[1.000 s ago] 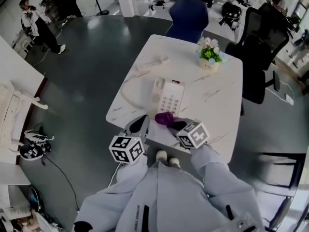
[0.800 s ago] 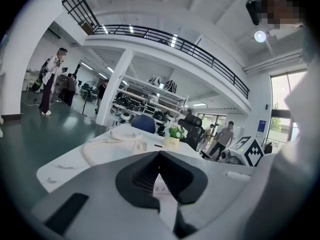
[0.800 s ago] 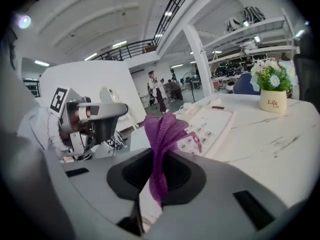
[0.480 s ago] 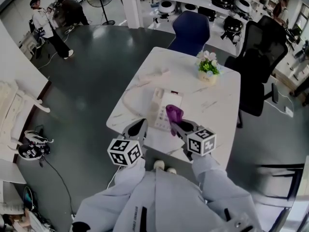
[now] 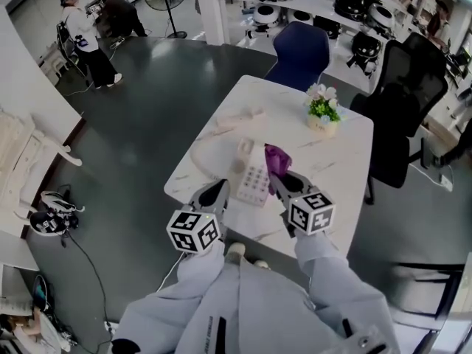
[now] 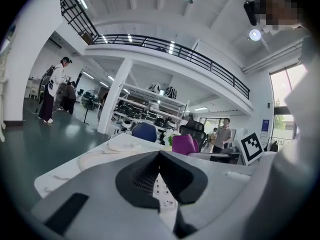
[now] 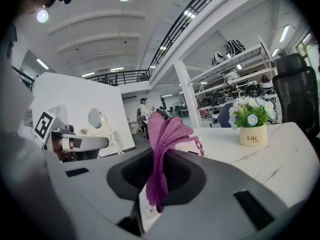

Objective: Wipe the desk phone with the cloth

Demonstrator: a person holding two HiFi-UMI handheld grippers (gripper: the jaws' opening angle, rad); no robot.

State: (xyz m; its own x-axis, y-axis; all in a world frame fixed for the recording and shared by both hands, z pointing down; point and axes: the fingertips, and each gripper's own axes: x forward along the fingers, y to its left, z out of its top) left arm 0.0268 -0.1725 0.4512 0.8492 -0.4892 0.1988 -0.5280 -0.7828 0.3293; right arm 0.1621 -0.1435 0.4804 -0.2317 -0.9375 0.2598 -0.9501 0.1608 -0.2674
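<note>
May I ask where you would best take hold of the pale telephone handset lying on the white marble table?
Grip the pale telephone handset across its slim middle, coming straight down from above, jaws crosswise to its length. It lies flat on the white marble table, both ends look bulkier, and the cord seems to leave its nearer end.

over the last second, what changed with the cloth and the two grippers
The right gripper, shut on the purple cloth, carried it from the near edge of the desk phone toward its far end. The left gripper stayed shut and empty at the near edge of the table; phone and flower pot unmoved.
</note>
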